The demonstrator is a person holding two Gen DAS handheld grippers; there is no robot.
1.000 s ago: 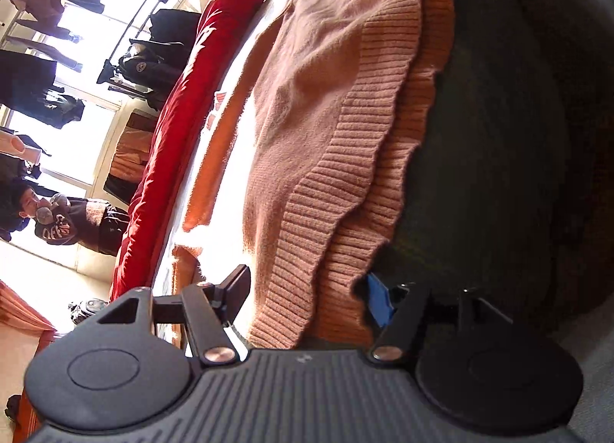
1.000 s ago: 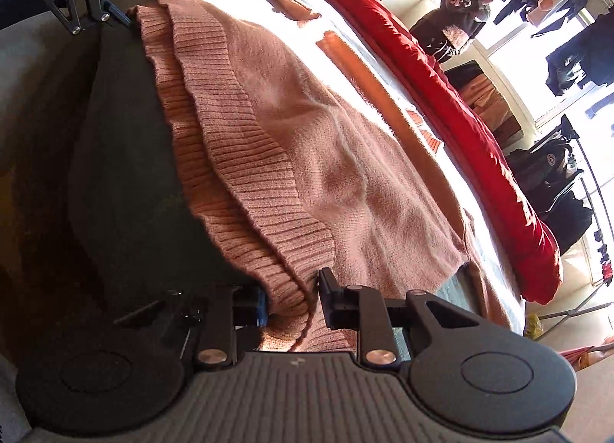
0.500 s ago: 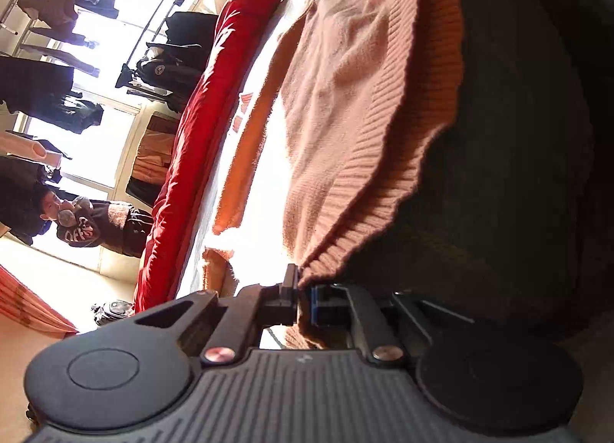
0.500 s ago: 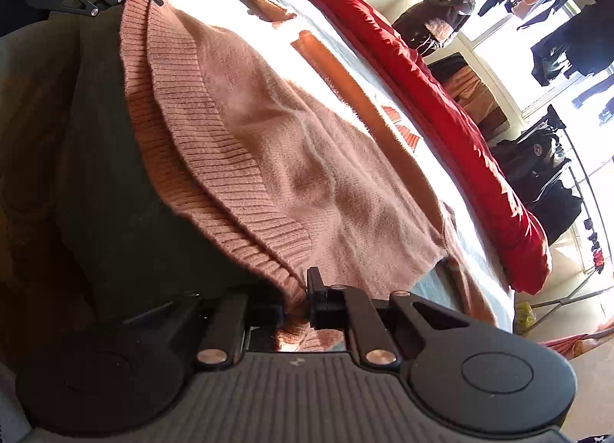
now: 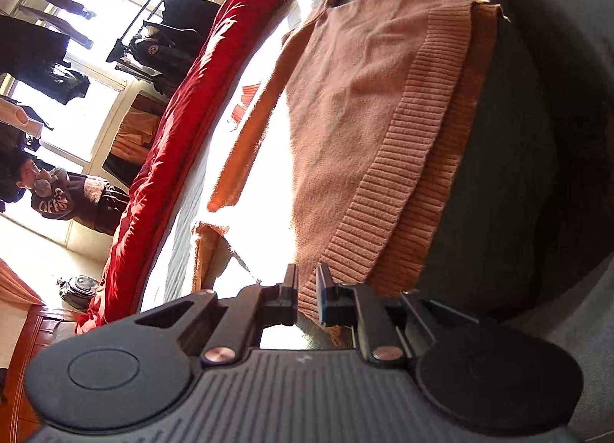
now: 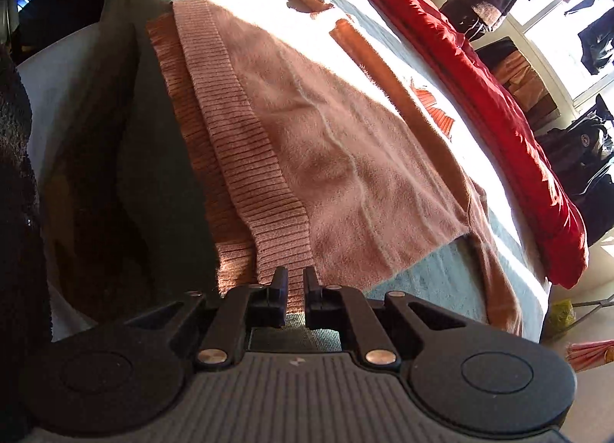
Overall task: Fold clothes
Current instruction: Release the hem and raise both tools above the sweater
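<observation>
Sunlit bed [image 6: 441,274] carries a pink sweater [image 6: 337,159]; left gripper [image 5: 307,289], jaws easing apart, and right gripper [image 6: 295,285], clamped, pinch its ribbed hem's [image 6: 245,159] two corners to lift a fold.

Two matching black handheld grippers

Left gripper [image 5: 307,291] and right gripper [image 6: 295,289]: ribbed grey-black body, round side discs, silver pivot screws behind the fingers; blue pad [image 5: 324,301] on the left.

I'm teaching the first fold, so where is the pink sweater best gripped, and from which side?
Grip the ribbed hem at its two corners, coming in from the near edge of the bed. The band is thick, straight and lies nearest, overhanging slightly. The left gripper and right gripper each pinch a corner of the pink sweater there.
</observation>
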